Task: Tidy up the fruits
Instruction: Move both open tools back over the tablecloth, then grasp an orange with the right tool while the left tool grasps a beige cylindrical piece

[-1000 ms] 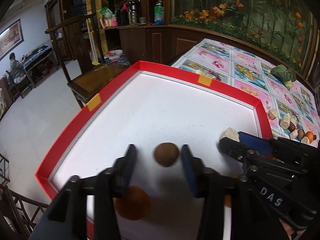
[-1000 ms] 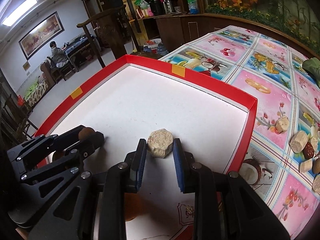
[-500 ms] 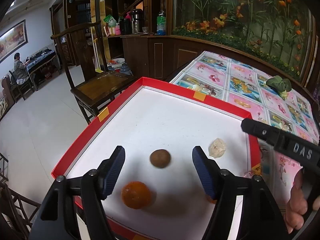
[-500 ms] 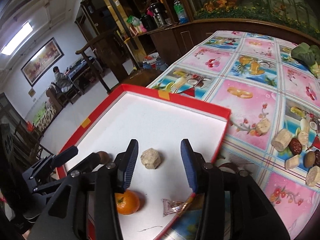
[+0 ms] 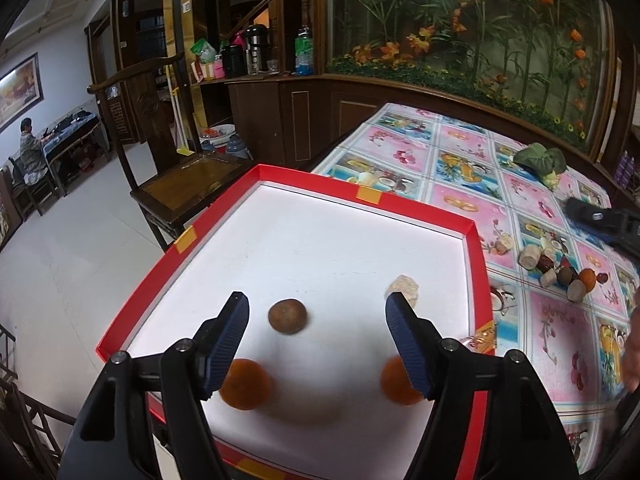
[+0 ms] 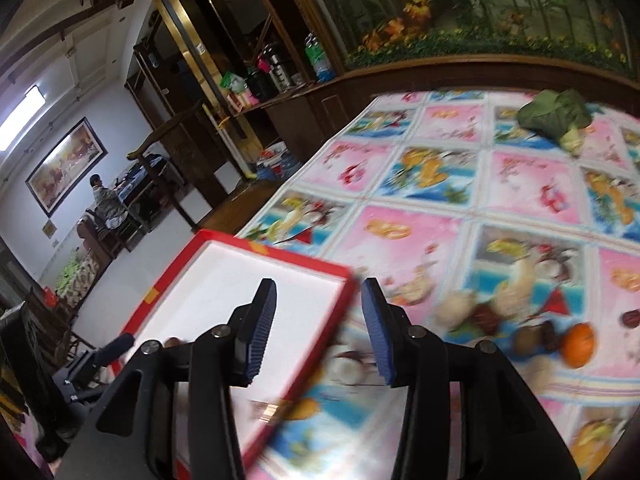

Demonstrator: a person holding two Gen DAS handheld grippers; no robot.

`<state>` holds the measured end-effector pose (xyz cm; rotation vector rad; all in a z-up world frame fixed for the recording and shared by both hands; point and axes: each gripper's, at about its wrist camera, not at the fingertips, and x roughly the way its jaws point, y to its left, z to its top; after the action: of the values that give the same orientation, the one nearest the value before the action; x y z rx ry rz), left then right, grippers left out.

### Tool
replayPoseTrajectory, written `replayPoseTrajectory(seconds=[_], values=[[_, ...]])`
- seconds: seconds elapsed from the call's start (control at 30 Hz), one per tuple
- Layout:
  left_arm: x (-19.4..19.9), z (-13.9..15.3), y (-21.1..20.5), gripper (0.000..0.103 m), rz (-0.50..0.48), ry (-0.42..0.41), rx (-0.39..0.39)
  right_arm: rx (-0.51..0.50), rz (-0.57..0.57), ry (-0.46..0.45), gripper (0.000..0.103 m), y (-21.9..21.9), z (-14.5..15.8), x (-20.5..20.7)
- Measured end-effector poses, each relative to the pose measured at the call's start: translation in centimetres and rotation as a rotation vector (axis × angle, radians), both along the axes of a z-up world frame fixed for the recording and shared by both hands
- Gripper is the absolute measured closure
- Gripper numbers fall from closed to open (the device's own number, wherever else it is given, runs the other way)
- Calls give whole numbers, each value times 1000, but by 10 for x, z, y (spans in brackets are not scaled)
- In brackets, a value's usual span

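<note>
A red-rimmed white tray (image 5: 476, 256) holds a brown round fruit (image 5: 287, 316), a beige lumpy piece (image 5: 404, 287) and two oranges (image 5: 245, 385) (image 5: 396, 380). My left gripper (image 5: 316, 312) is open and empty, above the tray's near part, with the brown fruit between its fingers' line. My right gripper (image 6: 318, 300) is open and empty, over the tray's right rim (image 6: 320, 268). A heap of loose fruits lies on the tablecloth, with an orange (image 6: 578, 345) in it; the heap also shows in the left wrist view (image 5: 560, 272).
The table has a pink and blue patterned cloth (image 5: 472, 160). A green leafy bundle (image 5: 540, 160) lies at its far side. A wooden chair (image 5: 180, 184) stands left of the table. A candy wrapper (image 5: 478, 340) lies on the tray's right rim.
Both grippers have opened, let go of their pieces and drawn back. The right gripper has swung right, towards the heap of fruits; its view is blurred.
</note>
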<state>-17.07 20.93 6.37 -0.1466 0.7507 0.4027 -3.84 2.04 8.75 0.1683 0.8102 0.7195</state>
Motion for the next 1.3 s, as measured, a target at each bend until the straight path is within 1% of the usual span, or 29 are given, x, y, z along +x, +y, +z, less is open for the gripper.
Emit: replayPoseTrajectory(seconds=[0.07, 0.1, 0.17, 0.3, 0.4, 0.43, 0.5, 0.63, 0.8, 0.97, 1.07, 1.2, 1.3], values=[[4, -1, -8, 32, -19, 5, 3, -6, -35, -20, 57, -32, 1, 6], [5, -1, -11, 32, -26, 7, 4, -9, -67, -23, 57, -52, 1, 11], [11, -2, -21, 32, -51, 13, 7, -7, -119, -15, 57, -80, -1, 21], [22, -3, -47, 32, -112, 25, 22, -8, -241, 26, 57, -131, -2, 40], [31, -6, -69, 32, -168, 39, 24, 26, -289, 84, 57, -149, -1, 48], [34, -8, -74, 32, -182, 45, 25, 28, -298, 103, 57, -151, -3, 50], [41, -11, -91, 32, -224, 64, 29, -3, -302, 130, 57, -149, -8, 52], [45, -14, -117, 32, -286, 77, 33, -39, -280, 192, 57, -139, -20, 54], [51, -15, -149, 32, -366, 95, 51, -72, -255, 184, 57, -134, -20, 46], [58, -15, -174, 32, -438, 109, 84, -82, -258, 206, 57, -135, -22, 46], [67, -16, -182, 32, -454, 122, 91, -92, -265, 225, 57, -138, -24, 49], [75, -19, -184, 32, -460, 133, 73, -104, -263, 253, 57, -141, -28, 51], [80, -22, -184, 32, -447, 138, 59, -120, -248, 263, 57, -141, -31, 51]])
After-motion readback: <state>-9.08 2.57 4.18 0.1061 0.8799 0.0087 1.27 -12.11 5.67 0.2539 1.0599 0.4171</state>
